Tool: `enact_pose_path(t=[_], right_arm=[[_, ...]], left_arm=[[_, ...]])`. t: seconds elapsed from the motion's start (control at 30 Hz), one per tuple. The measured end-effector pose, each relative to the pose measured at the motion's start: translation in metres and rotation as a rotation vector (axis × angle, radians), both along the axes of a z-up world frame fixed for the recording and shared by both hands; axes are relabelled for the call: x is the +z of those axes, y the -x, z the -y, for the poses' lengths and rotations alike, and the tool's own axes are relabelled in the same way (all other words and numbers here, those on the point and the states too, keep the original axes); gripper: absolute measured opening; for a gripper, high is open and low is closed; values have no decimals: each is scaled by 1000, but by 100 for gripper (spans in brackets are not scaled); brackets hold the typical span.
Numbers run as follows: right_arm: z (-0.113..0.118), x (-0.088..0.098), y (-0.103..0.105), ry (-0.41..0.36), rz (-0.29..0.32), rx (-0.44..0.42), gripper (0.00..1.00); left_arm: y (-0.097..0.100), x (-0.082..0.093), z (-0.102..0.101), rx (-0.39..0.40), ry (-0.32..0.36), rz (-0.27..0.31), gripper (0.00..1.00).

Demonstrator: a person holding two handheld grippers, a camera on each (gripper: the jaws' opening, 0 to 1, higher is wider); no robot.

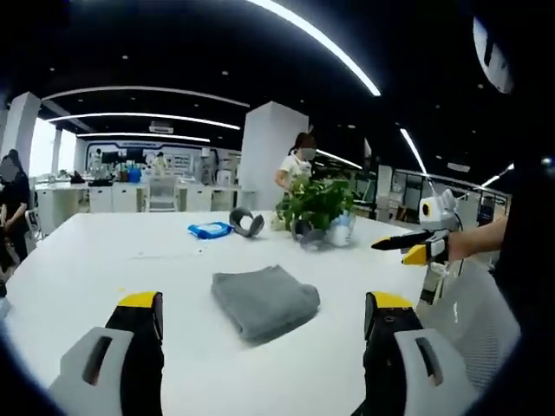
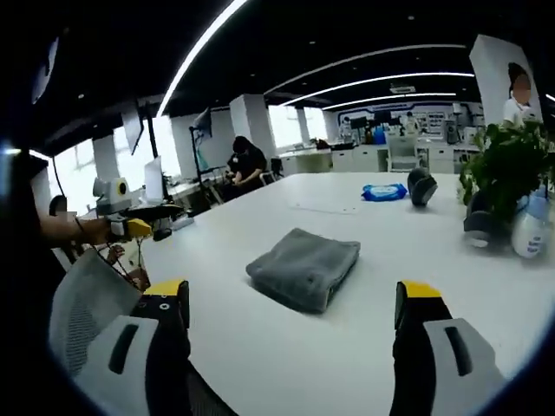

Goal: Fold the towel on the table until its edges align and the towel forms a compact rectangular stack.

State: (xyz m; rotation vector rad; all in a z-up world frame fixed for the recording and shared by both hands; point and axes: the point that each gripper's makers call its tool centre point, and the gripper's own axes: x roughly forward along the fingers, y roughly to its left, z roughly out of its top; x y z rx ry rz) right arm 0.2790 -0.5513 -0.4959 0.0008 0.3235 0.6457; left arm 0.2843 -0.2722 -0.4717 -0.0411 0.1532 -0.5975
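Observation:
A grey towel (image 1: 264, 300) lies folded into a compact rectangular stack on the white table (image 1: 113, 260). My left gripper (image 1: 264, 325) hovers open just in front of it, its yellow-tipped jaws wide apart with nothing between them. In the right gripper view the same towel (image 2: 305, 266) rests ahead of my right gripper (image 2: 295, 303), which is also open and holds nothing. The right gripper (image 1: 416, 245) appears at the right of the left gripper view, held by a hand. The left gripper (image 2: 130, 224) appears at the left of the right gripper view.
A potted plant (image 1: 316, 208), a white bottle (image 2: 529, 232), a blue packet (image 1: 209, 230) and a grey curved object (image 1: 247, 222) stand at the table's far side. A mesh chair back (image 2: 87, 299) is at the near edge. People stand in the background.

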Motion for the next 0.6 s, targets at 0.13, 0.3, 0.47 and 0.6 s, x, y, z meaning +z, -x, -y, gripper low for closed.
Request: enact_pose_path(t=[0.13,0.3,0.47,0.6], right_arm=[[0,6,11,-12,50,-47,99],[-2,10,12,-1,91,-26,99],[-6,9,14,80,137,-6,98],[-7,1,17,95,100,10,94]], left_arm=[[10,7,-6,83,30,54,99],[9,13,0,99,13,84,99],[12,-3,4,62,-40,53,99],[13,-2,6,58,-31,53,99]])
